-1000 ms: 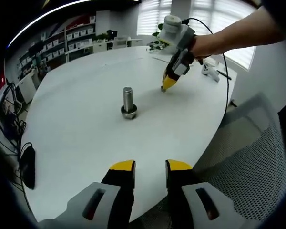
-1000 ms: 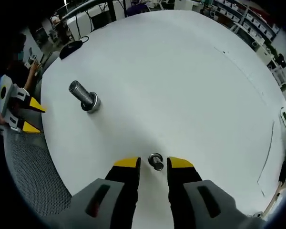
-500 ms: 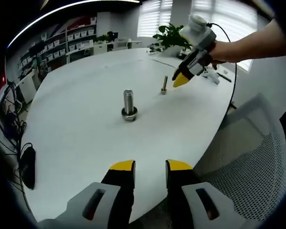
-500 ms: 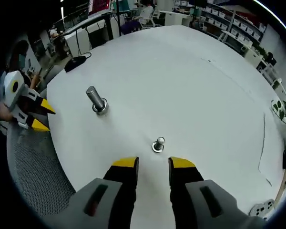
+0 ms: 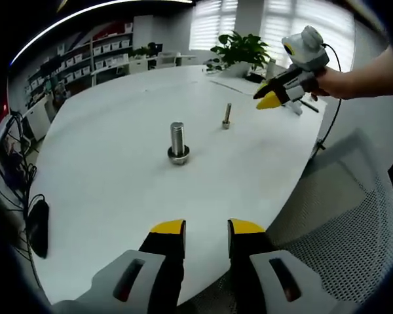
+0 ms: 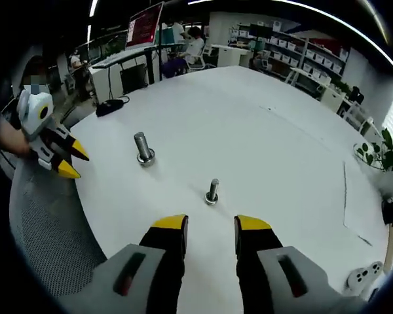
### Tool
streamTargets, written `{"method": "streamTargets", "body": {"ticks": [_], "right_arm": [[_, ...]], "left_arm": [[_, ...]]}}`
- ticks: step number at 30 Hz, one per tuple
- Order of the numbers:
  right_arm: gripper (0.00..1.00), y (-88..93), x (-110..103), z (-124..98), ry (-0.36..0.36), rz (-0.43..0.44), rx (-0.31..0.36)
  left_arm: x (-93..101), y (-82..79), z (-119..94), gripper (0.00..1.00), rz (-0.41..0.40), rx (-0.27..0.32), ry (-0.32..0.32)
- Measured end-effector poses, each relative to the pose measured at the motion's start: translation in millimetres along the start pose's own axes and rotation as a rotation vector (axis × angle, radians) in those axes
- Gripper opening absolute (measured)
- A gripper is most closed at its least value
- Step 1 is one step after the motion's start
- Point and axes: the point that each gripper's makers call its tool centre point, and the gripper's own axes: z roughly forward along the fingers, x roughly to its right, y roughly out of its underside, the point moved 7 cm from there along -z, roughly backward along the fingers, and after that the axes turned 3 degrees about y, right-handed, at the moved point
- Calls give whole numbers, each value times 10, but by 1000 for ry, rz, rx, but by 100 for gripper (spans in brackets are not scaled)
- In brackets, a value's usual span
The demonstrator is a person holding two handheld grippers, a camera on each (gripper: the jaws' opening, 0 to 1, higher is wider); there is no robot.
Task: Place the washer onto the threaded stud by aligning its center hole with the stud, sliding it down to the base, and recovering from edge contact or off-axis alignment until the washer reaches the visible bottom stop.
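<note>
Apparently done: both tools, left & right, hang parted, gripping nothing. Small stud stands on worktop, at 12 o'clock from right tool; a ring, prob. the washer, sits at its base. Bigger bolt stands well apart.

White round table, black mouse, potted plant, mesh chair, wall shelving

Bright, even office light floods the white tabletop, with daylight glowing through blinds in the left gripper view. Ceiling strips streak overhead in the right gripper view. Shadows stay faint. Fisheye distortion bends the edges; distant shelves look soft.
</note>
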Motion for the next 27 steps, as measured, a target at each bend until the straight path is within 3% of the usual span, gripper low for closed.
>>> {"method": "streamTargets", "body": {"ticks": [3,7,18,23,27], "right_arm": [[30,13,-12,-56,-1,8,44],[30,77,-36,-113,-9,85,85],[35,307,-158,-247,-54,148,100],[38,403,-199,-333,-56,234,121],[38,473,-282,-366,-50,239,149]], "left_arm": [[-6,-7,-9,23,-3,6,-3],[-35,-21,-32,24,-24,24,-16],[-59,-59,-57,24,-38,54,-47],[-64,-66,-58,24,-43,61,-56],[-67,-93,-81,25,-49,90,-58]]}}
